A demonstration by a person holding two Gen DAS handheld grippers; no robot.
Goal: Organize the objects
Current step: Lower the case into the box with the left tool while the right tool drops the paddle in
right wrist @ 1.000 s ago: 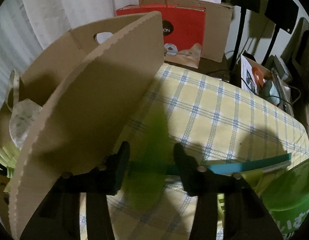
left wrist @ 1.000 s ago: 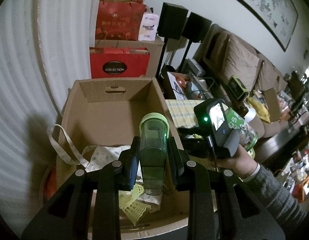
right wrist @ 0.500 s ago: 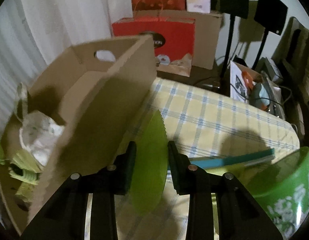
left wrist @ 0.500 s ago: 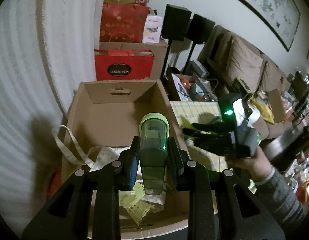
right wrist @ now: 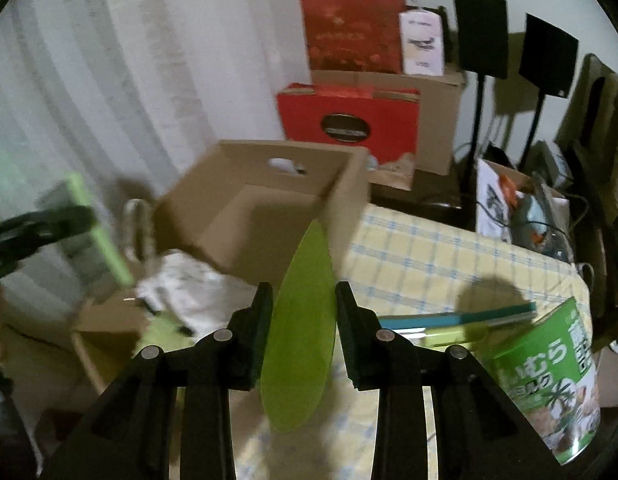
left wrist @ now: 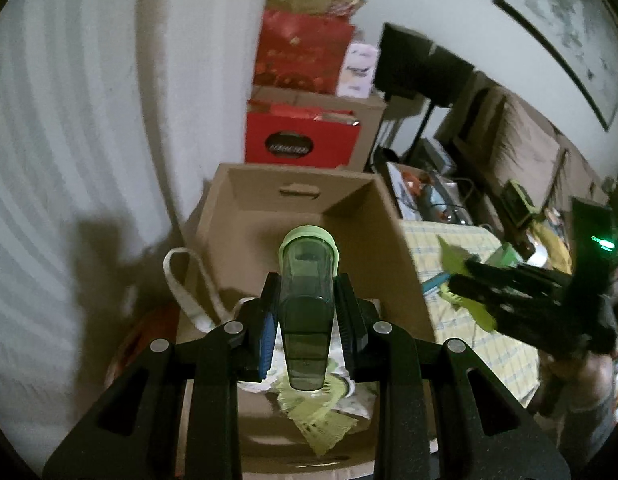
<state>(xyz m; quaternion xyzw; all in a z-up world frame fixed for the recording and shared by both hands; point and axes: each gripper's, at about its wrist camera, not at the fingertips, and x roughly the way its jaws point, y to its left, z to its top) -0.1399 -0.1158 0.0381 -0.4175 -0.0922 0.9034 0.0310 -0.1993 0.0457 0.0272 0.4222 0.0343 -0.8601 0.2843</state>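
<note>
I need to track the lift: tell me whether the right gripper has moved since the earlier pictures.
Yes. The right gripper, shut on the green leaf-shaped piece, has risen: the cardboard box, whose wall towered over it earlier, now shows its inside from above.

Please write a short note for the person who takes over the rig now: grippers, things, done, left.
Left hand-held gripper: shut on the green-capped bottle, held above the open box.
Right hand-held gripper: shut on a flat green leaf-shaped piece, over the checked cloth beside the box.
Done: white bag and yellow-green item lie in the box.
Left: probably put in bottle and leaf piece; green can and teal book remain on the cloth.
</note>
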